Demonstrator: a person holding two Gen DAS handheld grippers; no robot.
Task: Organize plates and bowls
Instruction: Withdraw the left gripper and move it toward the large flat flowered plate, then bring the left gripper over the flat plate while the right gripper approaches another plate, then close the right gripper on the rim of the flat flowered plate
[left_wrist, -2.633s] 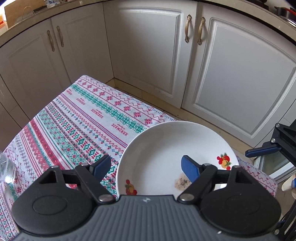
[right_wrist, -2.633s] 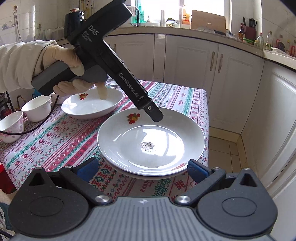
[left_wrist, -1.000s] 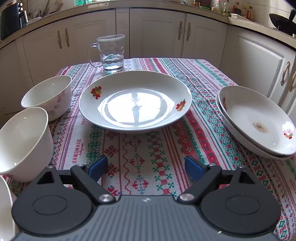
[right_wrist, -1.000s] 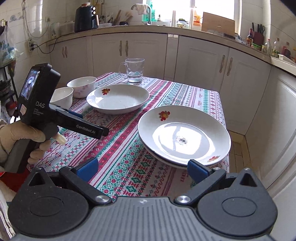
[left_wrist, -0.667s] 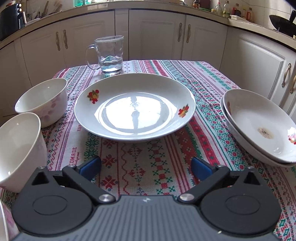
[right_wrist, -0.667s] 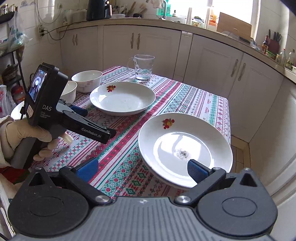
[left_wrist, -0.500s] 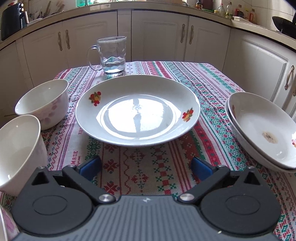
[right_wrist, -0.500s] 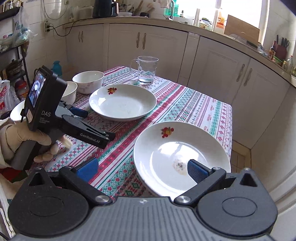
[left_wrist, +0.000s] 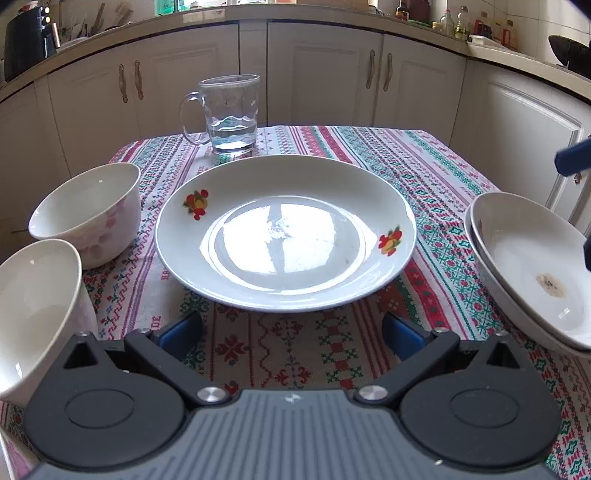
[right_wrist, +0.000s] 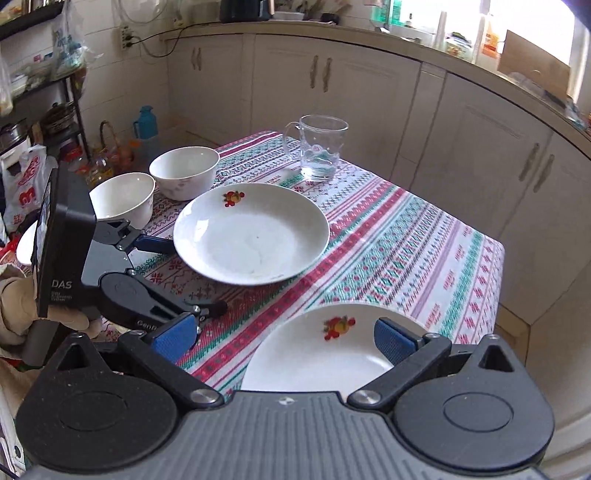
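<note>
Claws spread wide over a table of plates and bowls, neither one gripping anything.

Left claw (left_wrist: 291, 332) is fully spread above the striped cloth (left_wrist: 424, 162), its blue tips just short of the near rim of the middle plate (left_wrist: 284, 232) and not touching it. Right claw (right_wrist: 286, 338) is also spread, with the top plate of the stack (right_wrist: 325, 354) lying under and between its tips; contact cannot be told. The left view alone shows the stack as two plates (left_wrist: 532, 266) with a brown smudge inside. The right view alone shows a gloved hand (right_wrist: 22, 306) on the left tool. Two bowls (left_wrist: 88, 210) sit left of the middle plate, a glass mug (left_wrist: 231, 112) behind it.
</note>
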